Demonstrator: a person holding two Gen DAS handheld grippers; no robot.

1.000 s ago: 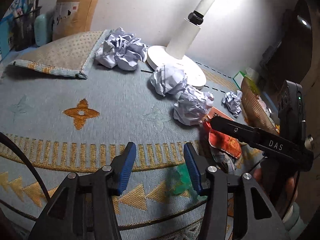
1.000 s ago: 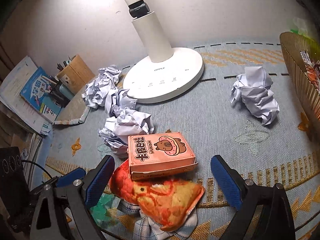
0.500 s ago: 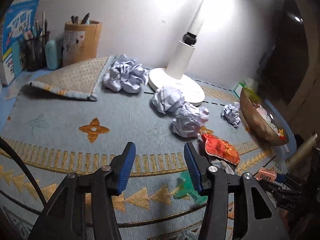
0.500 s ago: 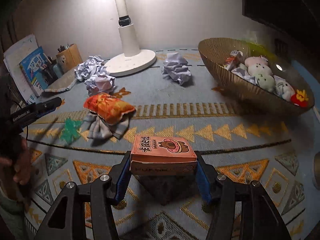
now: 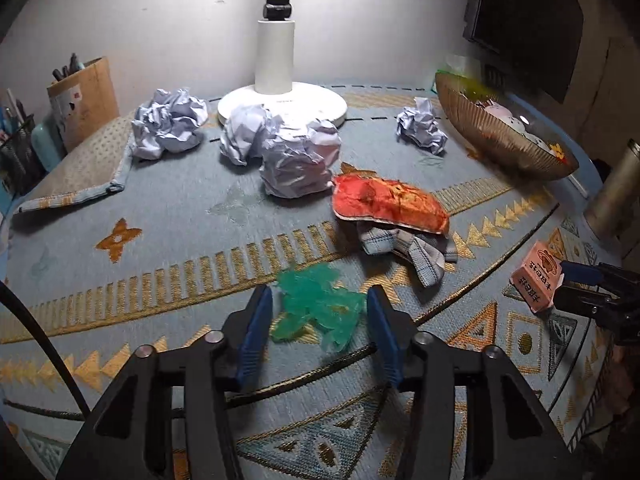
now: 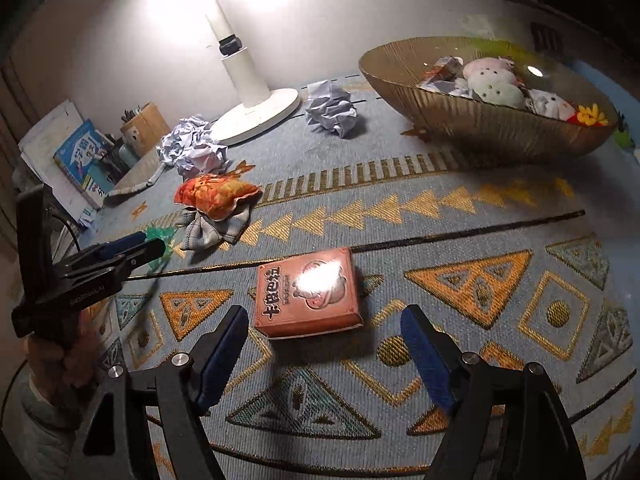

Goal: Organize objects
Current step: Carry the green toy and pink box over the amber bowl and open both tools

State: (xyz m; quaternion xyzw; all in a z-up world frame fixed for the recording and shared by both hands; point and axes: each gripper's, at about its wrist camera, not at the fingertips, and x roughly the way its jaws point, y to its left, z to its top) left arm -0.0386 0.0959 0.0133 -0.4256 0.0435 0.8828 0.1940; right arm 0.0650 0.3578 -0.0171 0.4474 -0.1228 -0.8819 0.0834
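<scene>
My right gripper (image 6: 324, 354) is open, and the pink snack box (image 6: 308, 292) lies flat on the rug just ahead of its fingers; the box also shows in the left wrist view (image 5: 538, 276). My left gripper (image 5: 320, 332) is open with a green crumpled wrapper (image 5: 320, 304) on the rug between its fingertips, not clamped. An orange snack bag (image 5: 388, 204) rests on a plaid cloth (image 5: 412, 248). Several crumpled paper balls (image 5: 296, 160) lie near the white lamp base (image 5: 282, 102).
A gold bowl (image 6: 480, 124) holding plush toys stands at the right. A folded mat (image 5: 80, 164), a cardboard pen holder (image 5: 82, 100) and books (image 6: 80, 160) are at the left. A metal bottle (image 5: 616, 196) stands at the far right edge.
My right gripper has opened and let go of the pink box, which now lies on the rug. My left gripper has moved forward around the green wrapper.
</scene>
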